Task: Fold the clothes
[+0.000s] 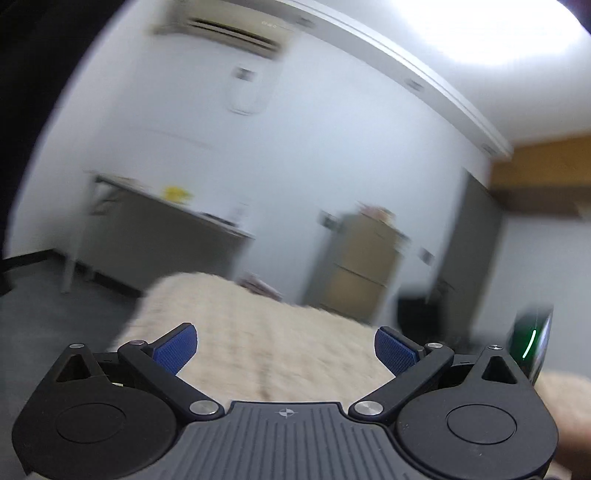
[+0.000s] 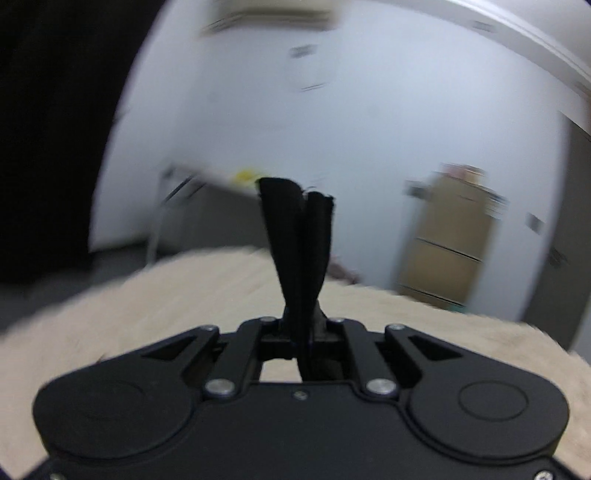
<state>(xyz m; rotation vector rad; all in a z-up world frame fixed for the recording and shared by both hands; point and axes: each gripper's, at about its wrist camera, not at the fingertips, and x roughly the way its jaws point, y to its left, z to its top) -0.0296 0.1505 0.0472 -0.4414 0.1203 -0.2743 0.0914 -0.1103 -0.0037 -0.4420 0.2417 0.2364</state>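
Observation:
My right gripper [image 2: 303, 326] is shut on a strip of black cloth [image 2: 299, 229]. The cloth stands up out of the closed jaws in two folds. More of the garment is hidden under the gripper body. My left gripper [image 1: 284, 332] is open, its blue pads [image 1: 176, 349] spread wide with nothing between them. It points level over a cream fluffy cover [image 1: 258, 332]. The same cream cover [image 2: 184, 288] lies under the right gripper. Both views are blurred by motion.
A dark device with a green light [image 1: 532, 343] shows at the right edge of the left wrist view. Beyond the cover are a long table [image 1: 166, 210] with a yellow object [image 1: 176, 192], a brown cabinet [image 1: 362, 258], and a wall air conditioner [image 1: 229, 31].

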